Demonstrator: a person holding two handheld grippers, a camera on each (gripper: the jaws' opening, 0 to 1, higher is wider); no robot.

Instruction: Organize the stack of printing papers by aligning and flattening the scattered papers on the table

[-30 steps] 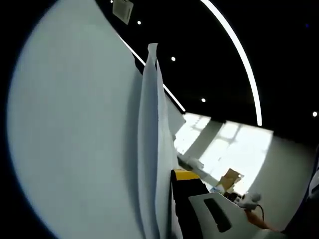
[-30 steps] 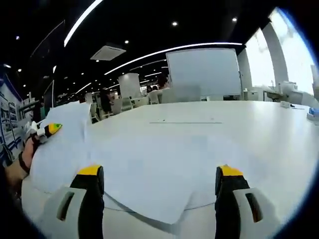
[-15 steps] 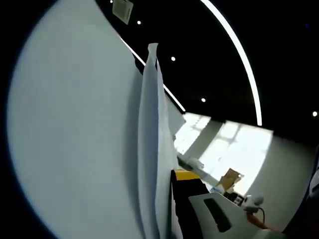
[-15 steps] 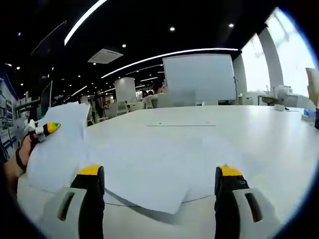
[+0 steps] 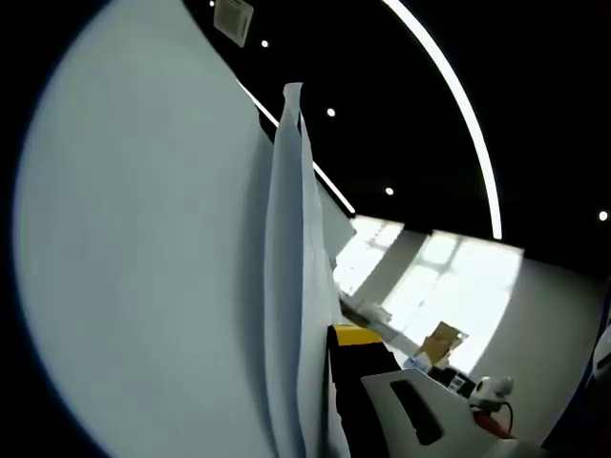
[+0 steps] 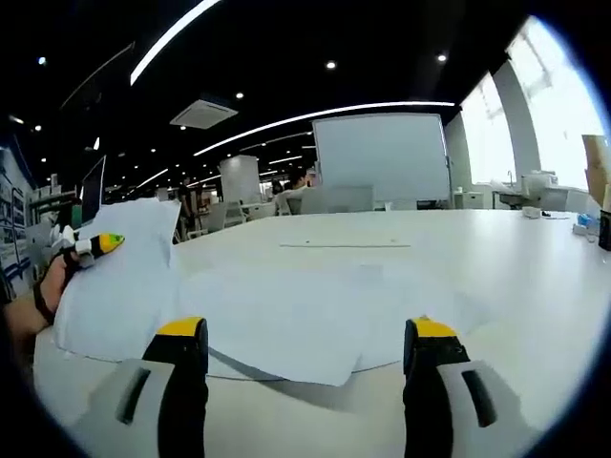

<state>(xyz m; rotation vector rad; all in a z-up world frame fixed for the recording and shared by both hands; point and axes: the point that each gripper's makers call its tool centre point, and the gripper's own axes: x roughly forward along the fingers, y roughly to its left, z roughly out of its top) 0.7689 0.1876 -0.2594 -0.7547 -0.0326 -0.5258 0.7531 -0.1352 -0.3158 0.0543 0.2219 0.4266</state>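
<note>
You're mid-gather: your left gripper [image 6: 95,244] at nine o'clock grasps the lifted edge of the papers [image 6: 286,315] spread on the table [image 6: 516,286], so next bring your released right gripper [image 6: 301,382] onto their near edge.

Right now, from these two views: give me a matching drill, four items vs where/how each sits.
Items:
1. left gripper
2. right gripper
3. scattered papers
4. whiteboard

States:
A. upright at the far end of the table
B. lying flat ahead of the open fingers
C. shut on a lifted paper corner
D. open, low over the near table edge

Pairs: 1-C, 2-D, 3-B, 4-A
</note>
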